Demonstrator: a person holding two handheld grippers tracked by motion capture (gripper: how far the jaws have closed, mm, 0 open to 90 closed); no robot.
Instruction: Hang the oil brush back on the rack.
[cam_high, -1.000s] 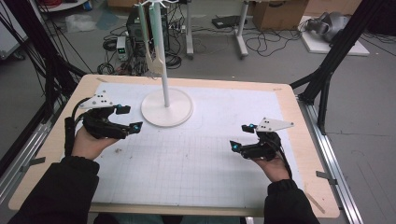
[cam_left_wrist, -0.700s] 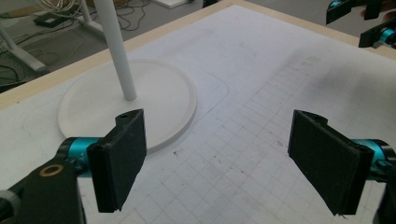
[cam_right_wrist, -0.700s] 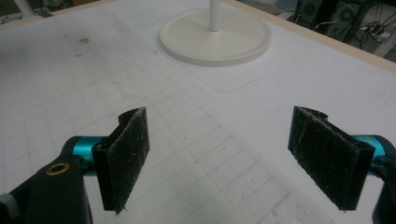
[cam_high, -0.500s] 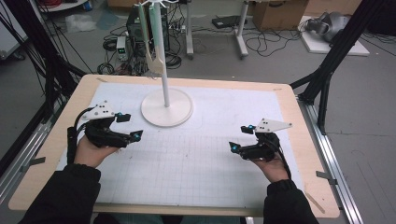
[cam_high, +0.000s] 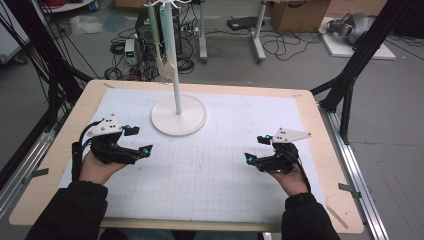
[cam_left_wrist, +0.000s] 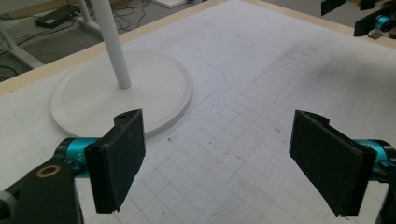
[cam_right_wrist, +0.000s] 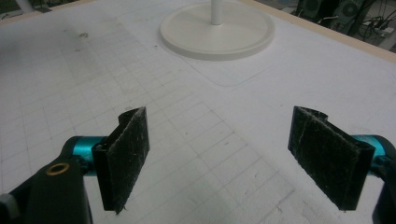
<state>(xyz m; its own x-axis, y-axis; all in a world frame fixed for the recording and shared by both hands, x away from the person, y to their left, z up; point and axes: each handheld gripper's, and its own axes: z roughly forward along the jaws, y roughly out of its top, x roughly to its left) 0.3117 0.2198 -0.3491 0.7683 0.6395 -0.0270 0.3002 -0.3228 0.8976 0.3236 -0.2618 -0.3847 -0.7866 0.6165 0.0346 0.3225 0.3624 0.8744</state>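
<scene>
the left gripper (cam_high: 137, 141) is hovering low over the left side of the white grid mat (cam_high: 210, 175), its jaws standing wide apart and gripping nothing; the right gripper (cam_high: 256, 149) is hovering over the mat's right side, well apart from it, jaws likewise spread and empty. the thing nearest the work is the white stand (cam_high: 178, 114), sitting at the far middle of the mat, just beyond the left gripper and farther from the right one. it is a round flat base (cam_left_wrist: 116, 100) with a thin upright pole (cam_left_wrist: 112, 42) rising from its middle, and a pale hooked piece (cam_high: 167, 62) is hanging from the top of it (what that piece is cannot be told). the stand is looking rigid and smooth, probably slippery painted metal or plastic, with the weight low in the base; the pole, just above the base, seems the surest place to pinch, since the disc's rim is thin and lying flat on the mat. no brand, label or readable writing is showing anywhere on it.
</scene>
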